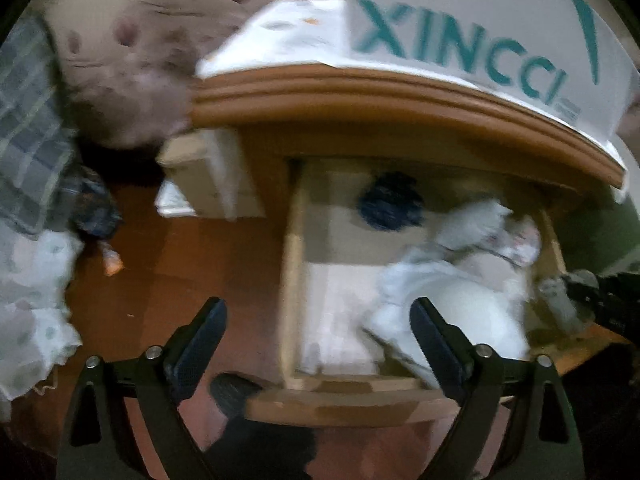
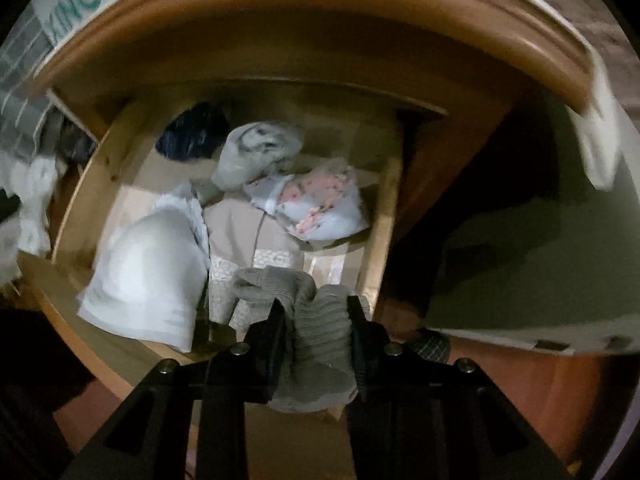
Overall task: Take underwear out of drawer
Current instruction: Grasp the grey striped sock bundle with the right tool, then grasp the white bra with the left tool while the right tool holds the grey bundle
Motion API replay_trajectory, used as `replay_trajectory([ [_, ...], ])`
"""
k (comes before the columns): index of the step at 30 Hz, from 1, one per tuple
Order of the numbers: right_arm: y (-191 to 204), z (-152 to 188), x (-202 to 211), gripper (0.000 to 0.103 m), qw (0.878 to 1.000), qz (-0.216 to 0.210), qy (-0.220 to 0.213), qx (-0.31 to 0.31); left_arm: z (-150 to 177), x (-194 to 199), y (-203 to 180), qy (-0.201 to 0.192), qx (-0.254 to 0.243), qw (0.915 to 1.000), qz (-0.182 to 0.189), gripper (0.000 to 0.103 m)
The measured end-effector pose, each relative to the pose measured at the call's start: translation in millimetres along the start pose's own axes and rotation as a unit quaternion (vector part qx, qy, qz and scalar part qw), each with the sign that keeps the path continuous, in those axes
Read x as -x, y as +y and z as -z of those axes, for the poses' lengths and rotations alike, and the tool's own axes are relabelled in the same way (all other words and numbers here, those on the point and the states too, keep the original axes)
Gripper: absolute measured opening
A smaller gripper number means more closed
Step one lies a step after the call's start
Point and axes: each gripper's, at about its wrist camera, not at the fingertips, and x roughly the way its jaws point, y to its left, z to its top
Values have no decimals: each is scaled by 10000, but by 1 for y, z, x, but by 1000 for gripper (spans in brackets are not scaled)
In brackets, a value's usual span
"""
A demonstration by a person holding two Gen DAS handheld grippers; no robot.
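An open wooden drawer point(image 1: 292, 280) point(image 2: 380, 240) holds several garments: a white folded piece point(image 1: 460, 312) point(image 2: 148, 272), a dark navy piece point(image 1: 390, 206) point(image 2: 192, 132), a grey-white rolled piece point(image 2: 256, 152) and a pink floral piece point(image 2: 320, 208). My right gripper point(image 2: 316, 320) is shut on a grey knitted garment point(image 2: 320, 344) above the drawer's front right corner; it shows at the right edge of the left wrist view point(image 1: 560, 300). My left gripper point(image 1: 318, 320) is open and empty over the drawer's front left.
A white box with teal lettering point(image 1: 472, 36) sits on the cabinet top point(image 1: 400, 104). A bed with a plaid cloth point(image 1: 28, 128) and white lace fabric point(image 1: 32, 300) lies left. A cardboard box point(image 1: 208, 176) stands on the reddish floor point(image 1: 180, 280).
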Motion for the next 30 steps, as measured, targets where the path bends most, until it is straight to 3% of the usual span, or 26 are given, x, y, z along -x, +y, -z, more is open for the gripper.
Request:
replay_trajectory([
  [3, -2, -4, 9, 28, 9994, -66, -248, -235, -2, -14, -19, 443, 89, 9980, 442, 94],
  [5, -8, -8, -1, 28, 9980, -163, -400, -471, -3, -23, -34, 633, 135, 9965, 530, 95],
  [15, -14, -3, -1, 28, 9951, -109, -617, -767, -4, -70, -103, 1524, 50, 9877, 338, 97],
  [20, -16, -2, 1, 28, 9936, 11, -751, -846, -3, -89, -117, 1749, 373, 9836, 243, 97],
  [30, -21, 0, -1, 28, 9921, 5, -721, -1028, 14, -119, -132, 2396, 319, 9703, -68, 96],
])
